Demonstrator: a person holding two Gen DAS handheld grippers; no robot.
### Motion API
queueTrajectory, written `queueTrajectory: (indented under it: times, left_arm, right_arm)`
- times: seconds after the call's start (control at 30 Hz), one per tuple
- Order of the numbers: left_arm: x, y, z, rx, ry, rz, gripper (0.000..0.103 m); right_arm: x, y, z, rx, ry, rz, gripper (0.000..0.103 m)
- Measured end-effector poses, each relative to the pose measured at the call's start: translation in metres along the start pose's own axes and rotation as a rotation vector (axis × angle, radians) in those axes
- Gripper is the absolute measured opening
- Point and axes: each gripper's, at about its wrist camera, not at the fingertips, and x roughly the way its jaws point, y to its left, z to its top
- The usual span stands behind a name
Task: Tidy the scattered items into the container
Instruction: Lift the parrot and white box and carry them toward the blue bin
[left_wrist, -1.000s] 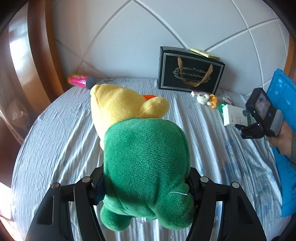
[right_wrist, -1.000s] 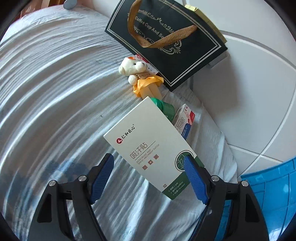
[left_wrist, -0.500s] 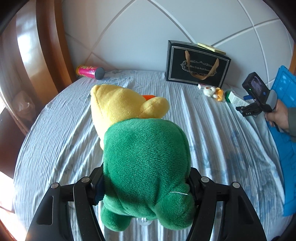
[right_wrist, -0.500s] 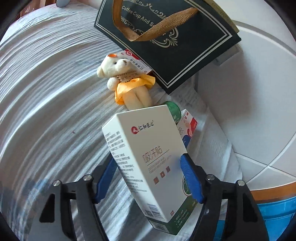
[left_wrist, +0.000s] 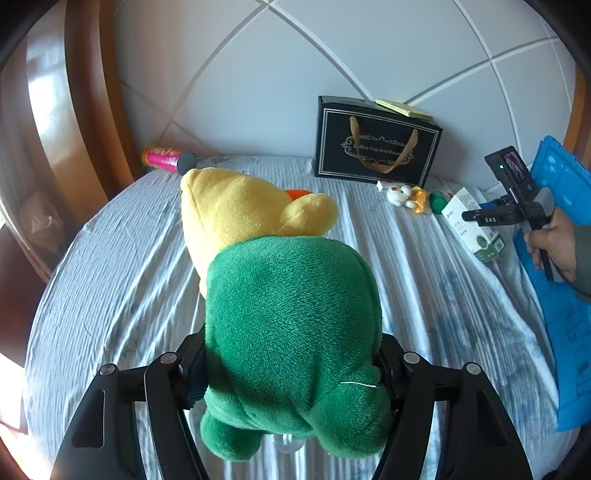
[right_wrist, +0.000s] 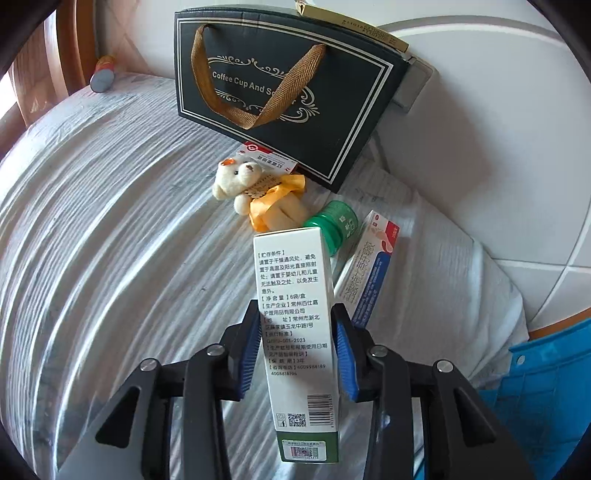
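Left wrist: our left gripper (left_wrist: 291, 373) clamps one plush toy (left_wrist: 288, 317) above the bed (left_wrist: 110, 277); soft and light, so we hold mid-body.

Right wrist: our right gripper (right_wrist: 297, 354) has just closed on one white box (right_wrist: 299, 332), lifted; stiff, light, narrow-side grip. One small bear (right_wrist: 258, 192), one green jar (right_wrist: 334, 225), one tube box (right_wrist: 371, 269) remain.

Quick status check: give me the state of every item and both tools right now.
Left tool: shut on plush duck, held above the bed.
Right tool: jaws just closed on white box, lifted off the sheet.
Small teddy bear: lying on the bed.
Green jar: on its side.
Toothpaste box: lying flat.
Black gift bag: upright against the wall.
Pink can: on its side.
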Motion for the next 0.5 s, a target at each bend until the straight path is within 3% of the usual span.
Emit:
queueTrajectory:
  times: [0.2, 0.5]
  left_arm:
    - [-0.009, -0.004, 0.002, 0.007, -0.012, -0.018, 0.069]
    - [-0.016, 0.004, 0.003, 0.016, -0.021, -0.008, 0.07]
  right_arm:
    - [-0.015, 0.006, -0.021, 0.195, 0.03, 0.138, 0.035]
    - [0.02, 0.012, -0.042, 0.166, 0.137, 0.074, 0.036]
